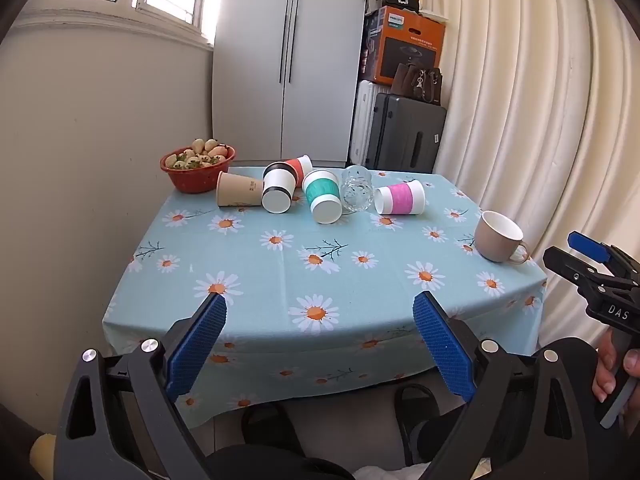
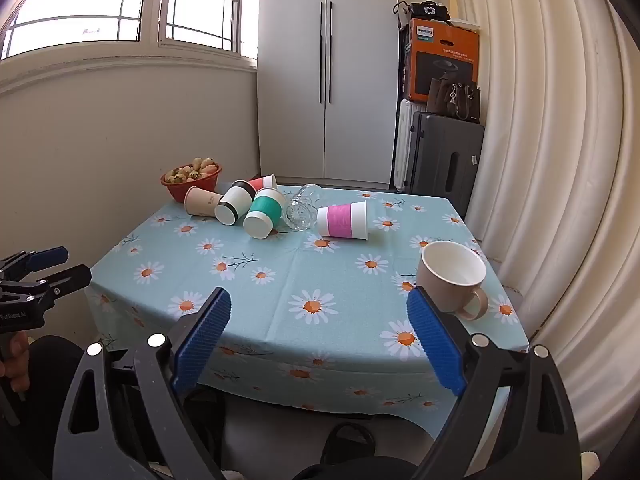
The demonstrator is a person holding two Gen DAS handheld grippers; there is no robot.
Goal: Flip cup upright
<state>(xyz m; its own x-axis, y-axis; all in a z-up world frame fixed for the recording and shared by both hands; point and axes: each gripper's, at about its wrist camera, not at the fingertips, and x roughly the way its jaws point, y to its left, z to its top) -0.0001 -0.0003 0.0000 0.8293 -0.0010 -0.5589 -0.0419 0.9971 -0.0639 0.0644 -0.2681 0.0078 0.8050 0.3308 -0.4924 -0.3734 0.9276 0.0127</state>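
Beige mug (image 2: 452,280) sits tilted just ahead of right gripper (image 2: 319,334), beside its right finger; likely first target. Both grippers gape wide, empty. Left gripper (image 1: 320,340) hangs back, well short of the toppled paper cups (image 1: 320,196).

A lived-in room of a home. The desk (image 2: 288,280) wears a blue daisy-print cloth, with a red bowl of fruit (image 2: 191,179) at its far left corner. Behind the desk stands a white double-door cupboard (image 2: 326,76); right of that, suitcases (image 2: 444,158), a handbag (image 2: 456,98) and a cardboard box (image 2: 442,56) are stacked beside cream curtains (image 2: 548,128).
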